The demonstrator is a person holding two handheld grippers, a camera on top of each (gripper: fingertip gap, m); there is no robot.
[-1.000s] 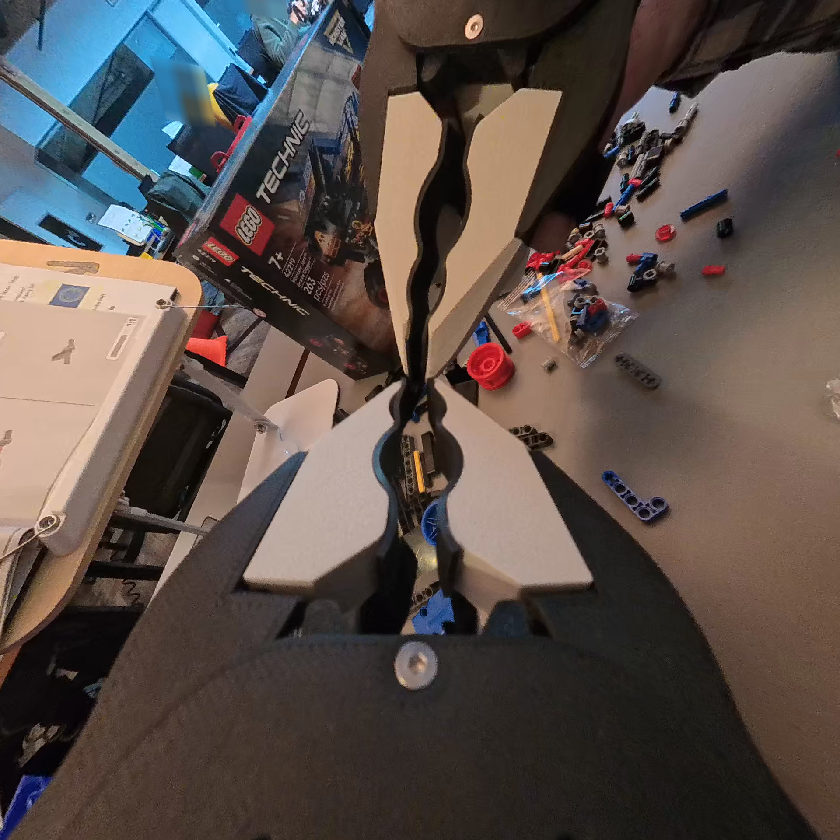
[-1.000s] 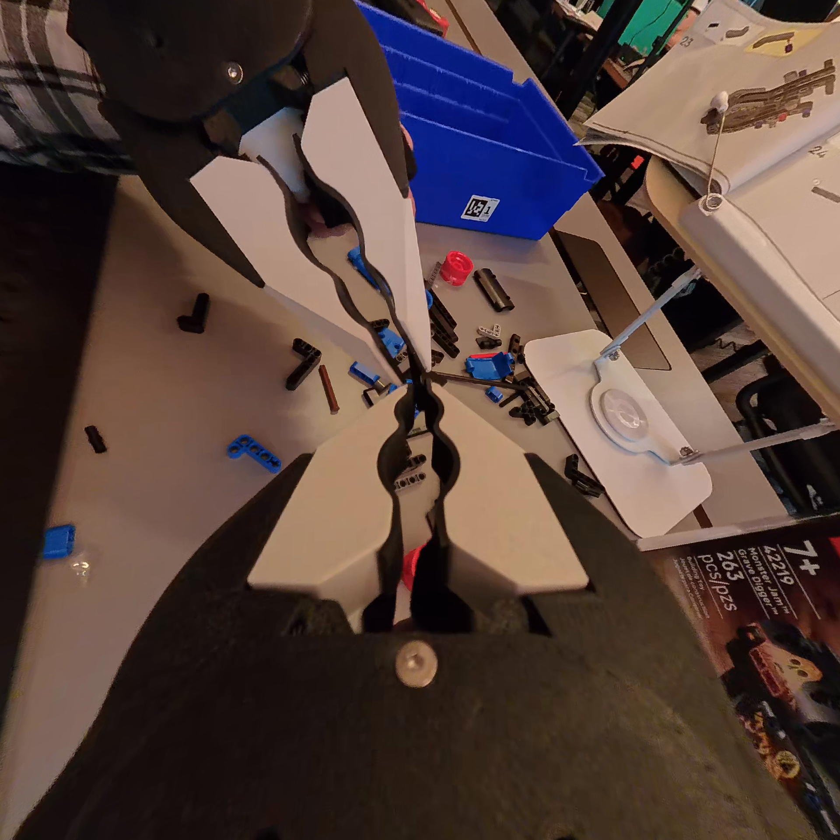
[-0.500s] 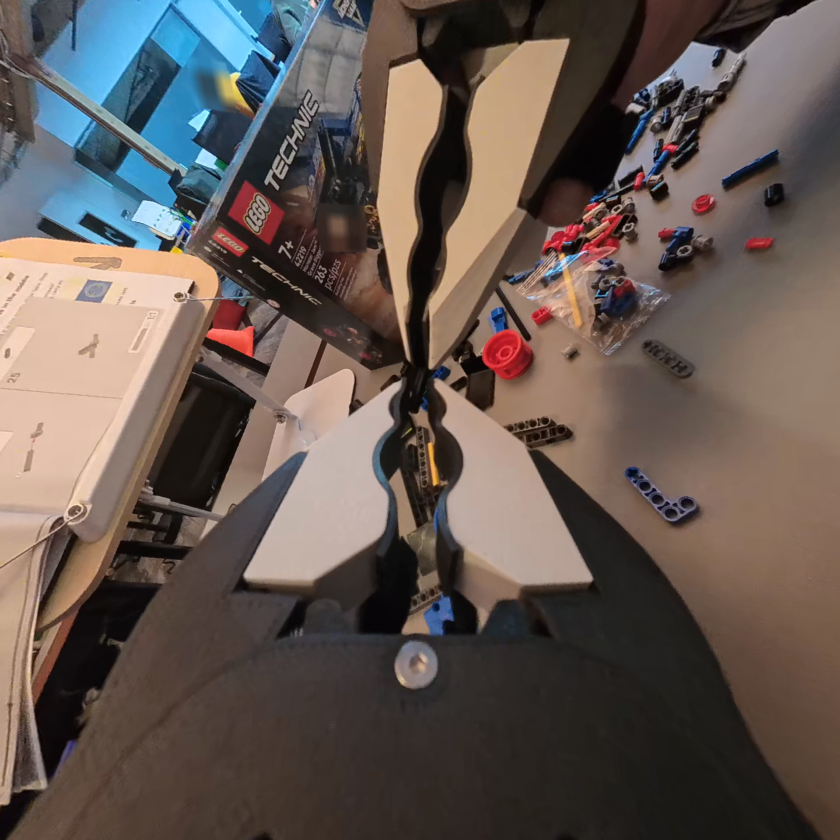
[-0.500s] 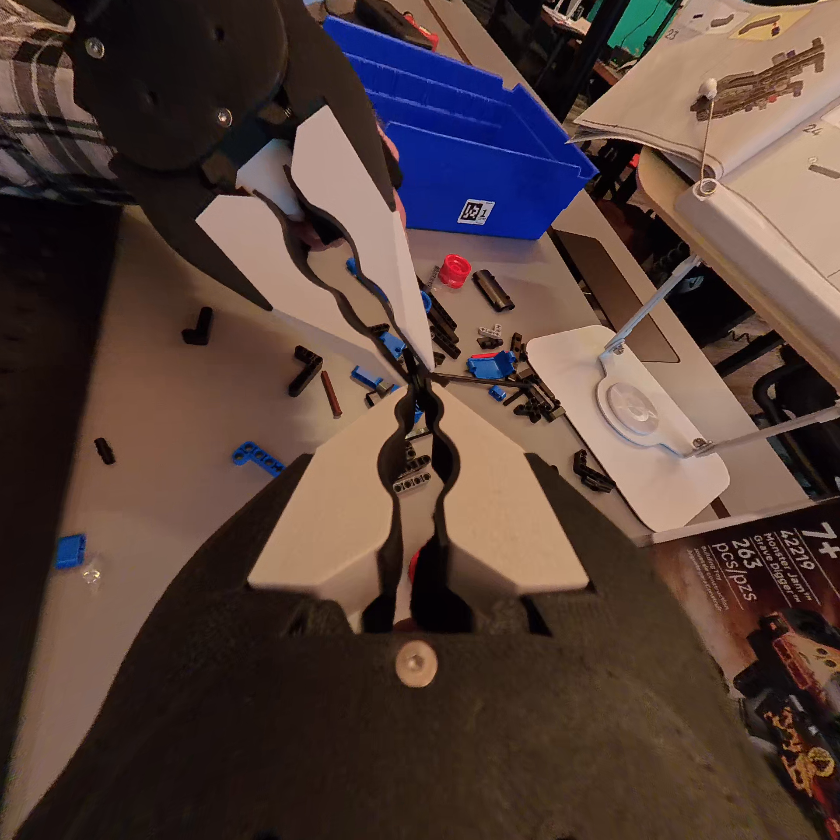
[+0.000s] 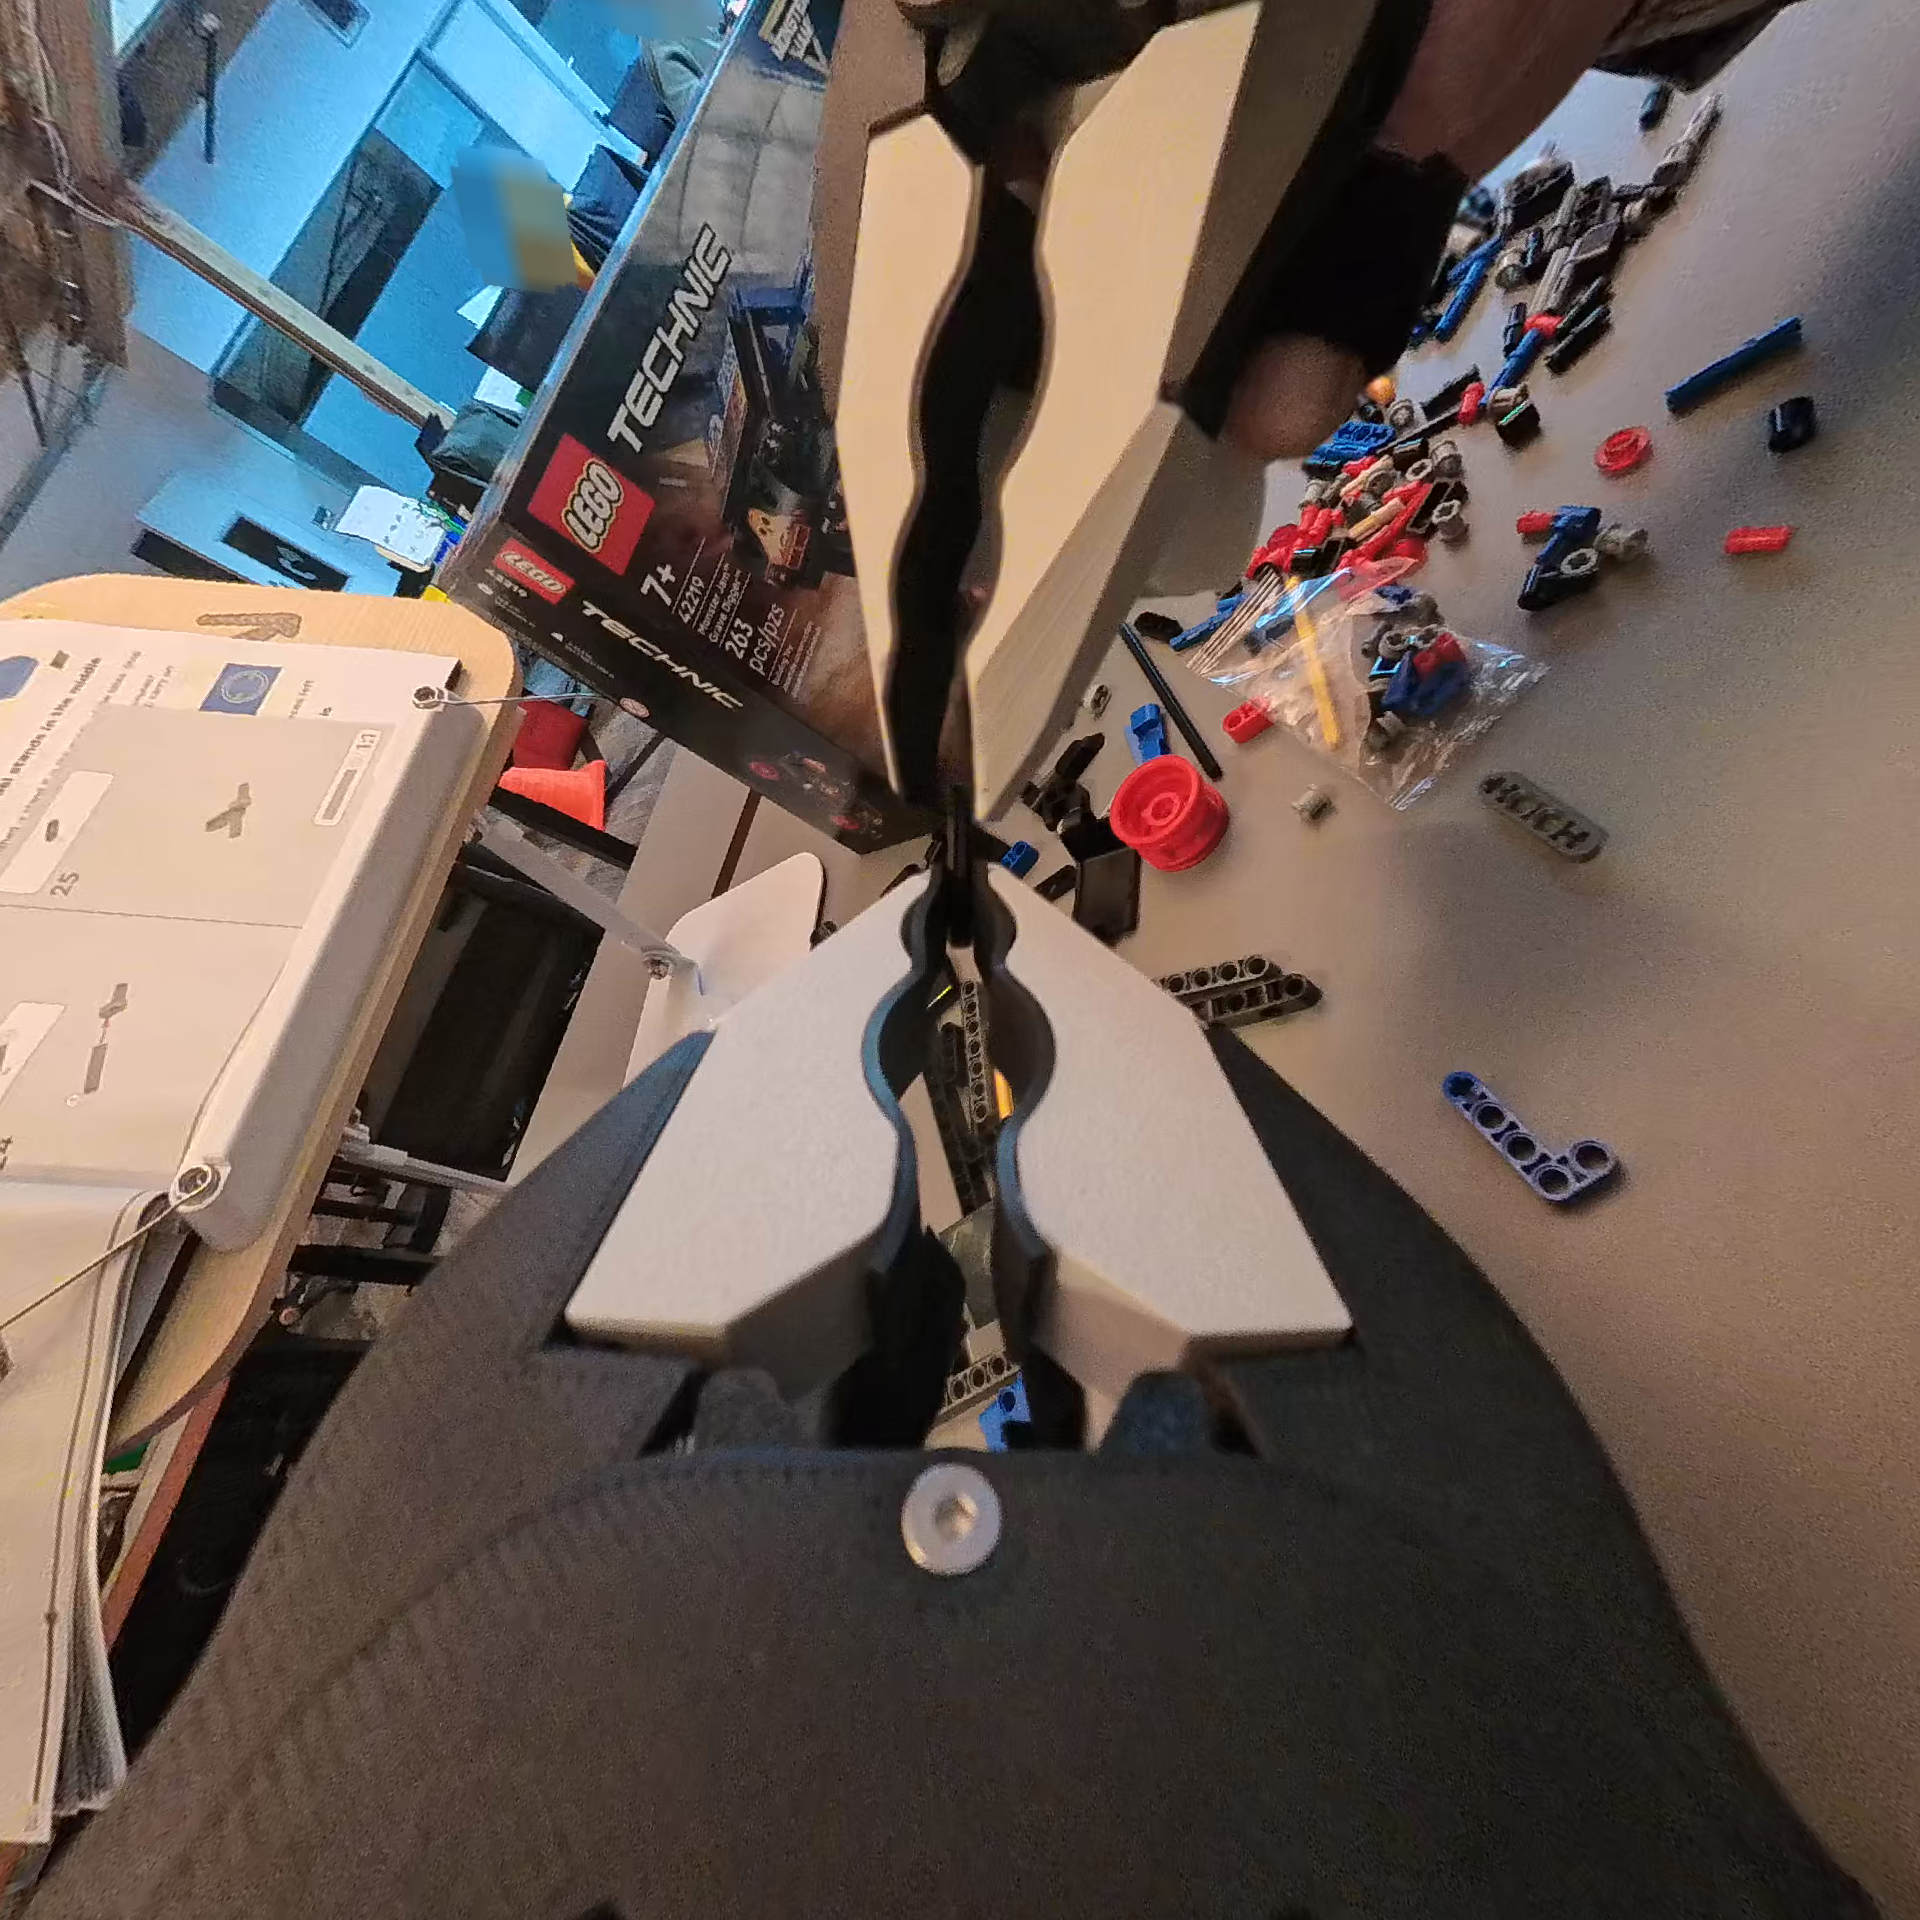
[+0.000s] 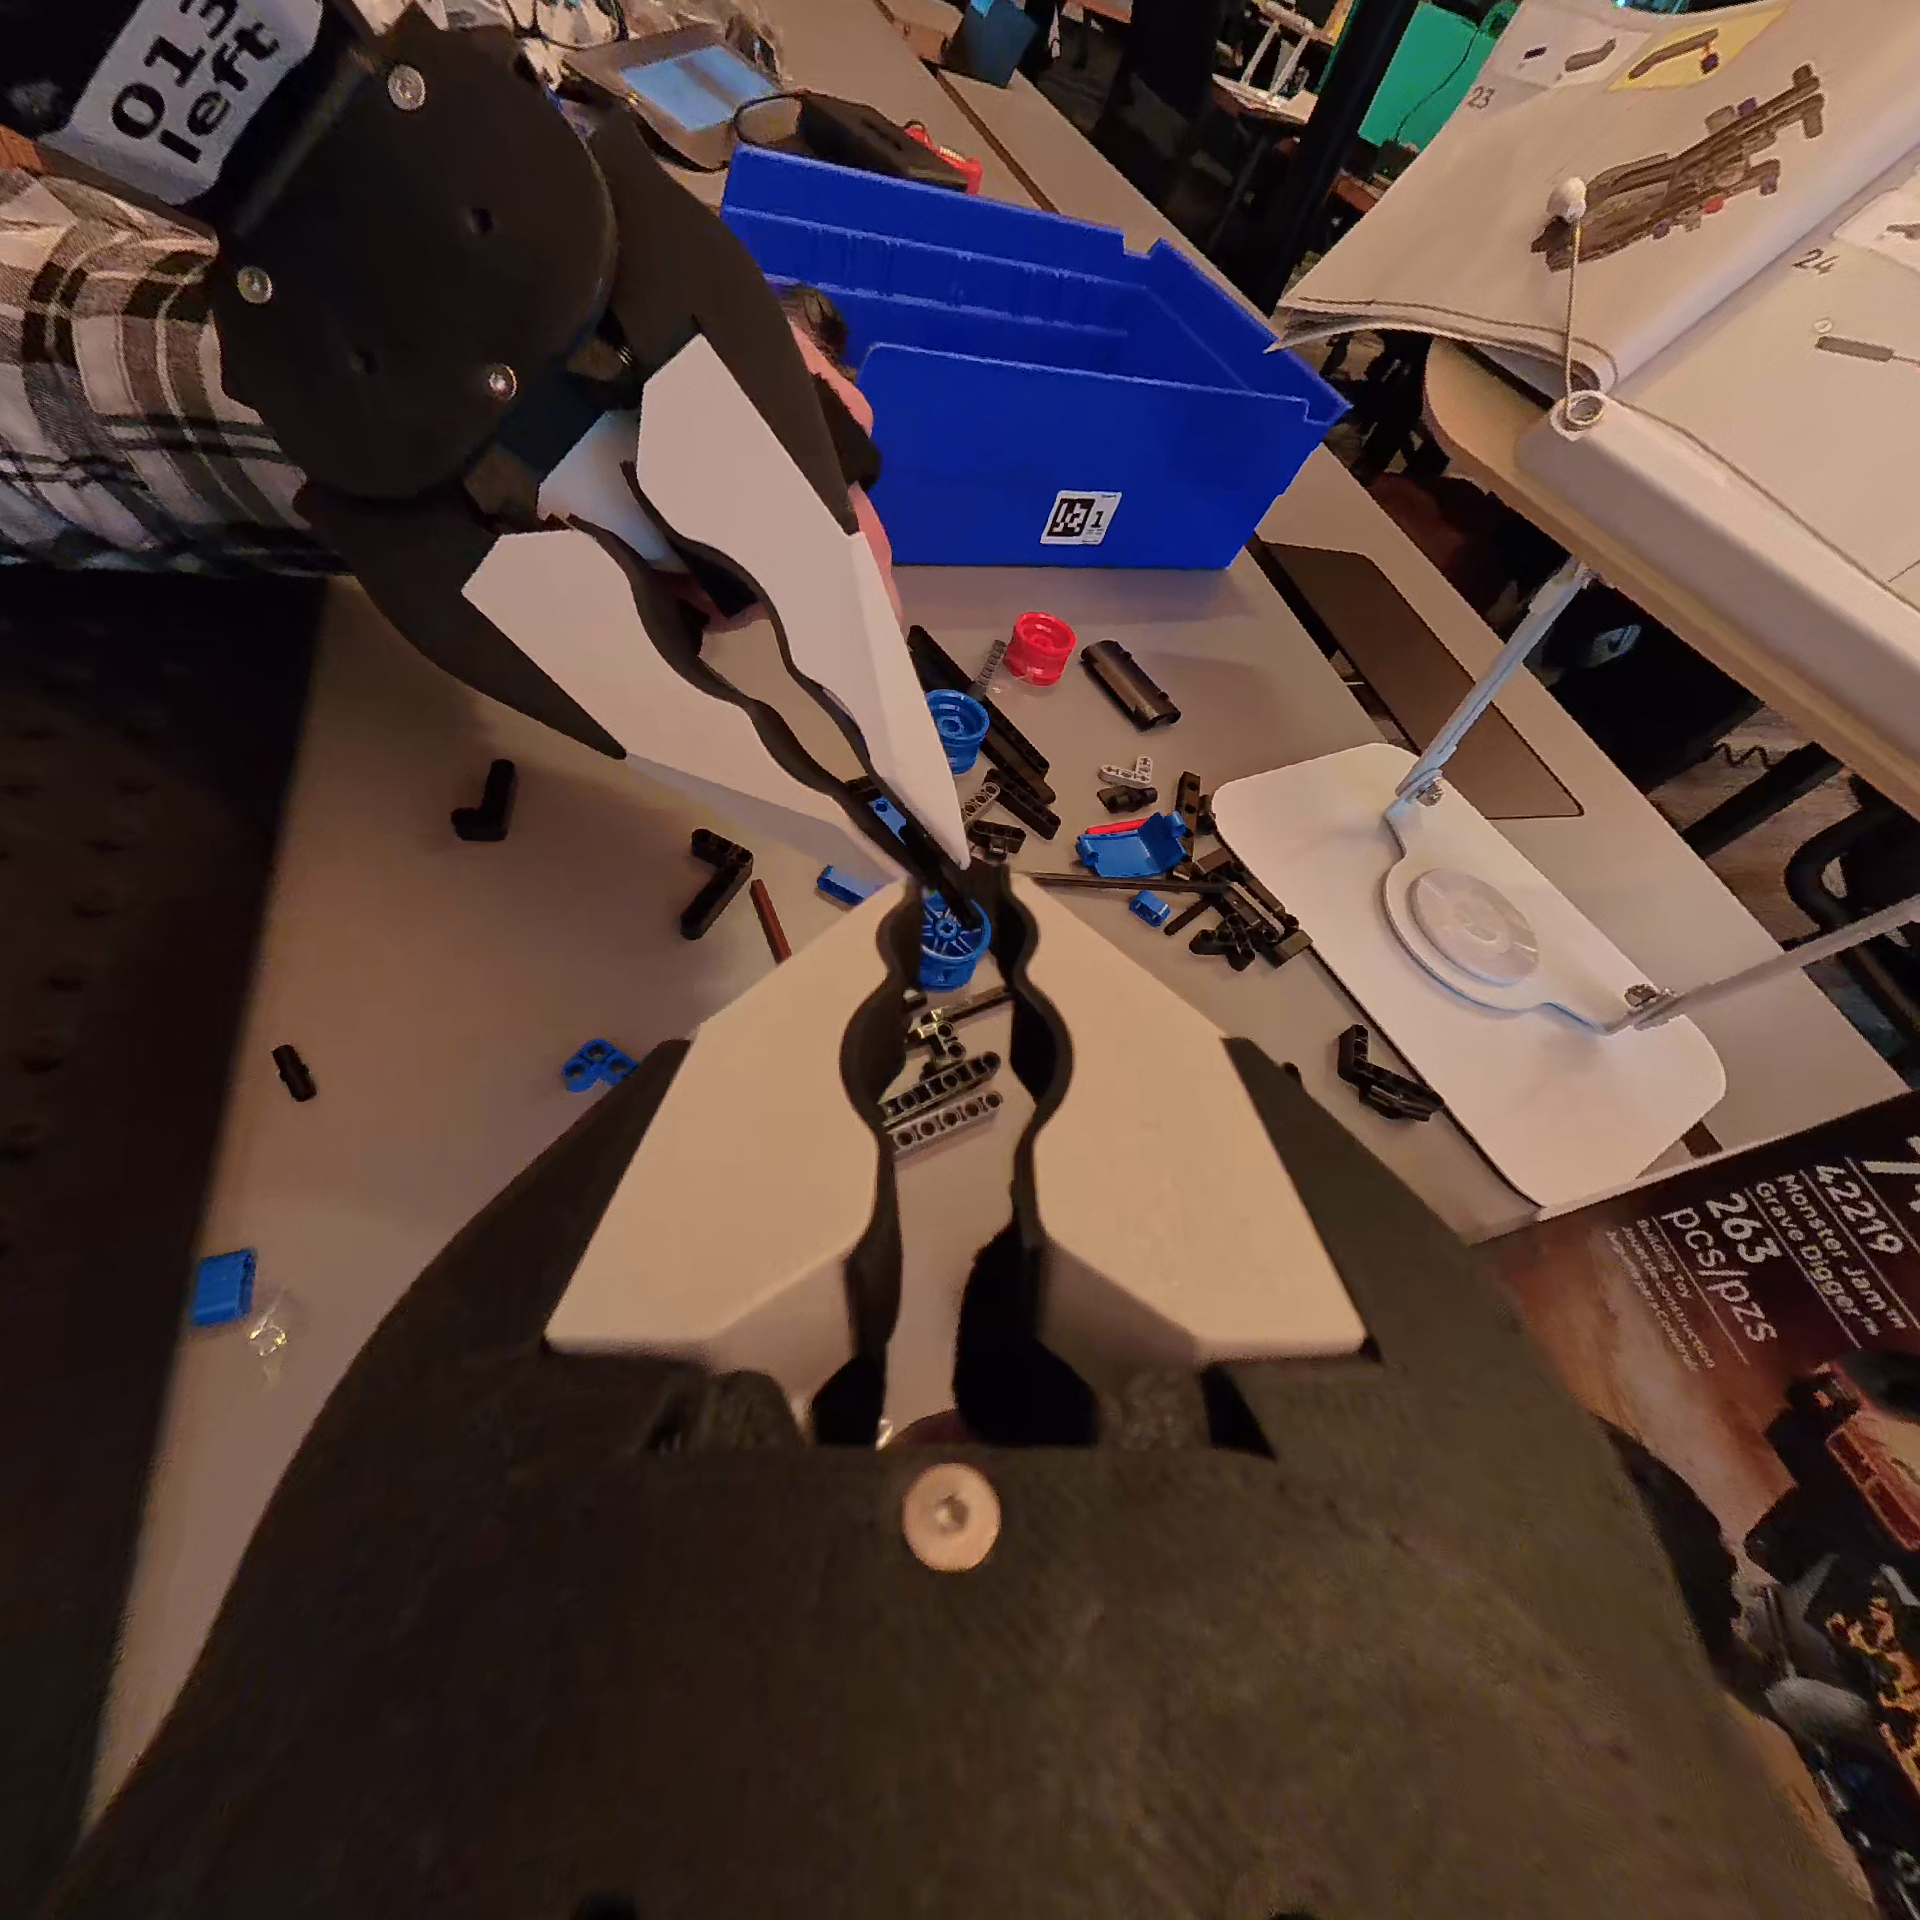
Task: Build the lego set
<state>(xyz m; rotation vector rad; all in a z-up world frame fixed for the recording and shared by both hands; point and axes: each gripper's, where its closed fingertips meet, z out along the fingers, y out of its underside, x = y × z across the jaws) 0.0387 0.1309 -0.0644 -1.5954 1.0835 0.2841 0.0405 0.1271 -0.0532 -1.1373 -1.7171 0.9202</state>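
Both grippers meet tip to tip above the grey table (image 5: 1714,987). In the left wrist view, my left gripper (image 5: 956,899) is shut on a small black Lego piece (image 5: 956,847). My right gripper (image 5: 951,805) comes down from the top and pinches the piece's other end. In the right wrist view, my right gripper (image 6: 954,883) is nearly closed on the same thin black piece (image 6: 940,868). My left gripper (image 6: 951,857) reaches in from the upper left. I cannot tell whether it is one piece or two joined pieces.
Loose parts cover the table: a red wheel (image 5: 1169,810), a parts bag (image 5: 1371,686), a blue L-beam (image 5: 1527,1148), blue wheels (image 6: 954,727), black beams (image 6: 940,1107). The Lego box (image 5: 665,468), a blue bin (image 6: 1039,436), a booklet stand (image 5: 187,883) and its white base (image 6: 1455,987) border them. The tips of both grippers are at nearly the same place.
Both grippers stay tip to tip on the black piece. They have shifted and tilted together a little, so the table parts slide in both views. A blue wheel now shows under the tips.
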